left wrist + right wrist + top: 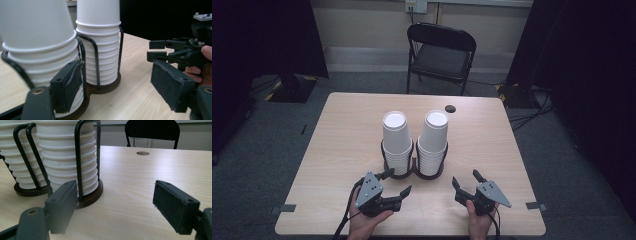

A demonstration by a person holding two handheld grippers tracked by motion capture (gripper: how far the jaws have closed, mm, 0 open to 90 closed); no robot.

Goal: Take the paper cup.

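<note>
Both hand-held grippers, left [398, 182] and right [466, 180], hang with jaws apart over the bench [492, 150]; we judge the paper cup stacks [397, 137], racked mid-bench, light, thin-walled and crushable, best pinched gently on the top cup's wall.

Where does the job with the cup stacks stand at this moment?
Nothing looks done yet: the left stack and the right stack both sit in the wire holder. In hand: nothing. The left tongs stand open beside the left stack, and the right tongs stand open over the table. Gripping and lifting cups probably remains.
</note>
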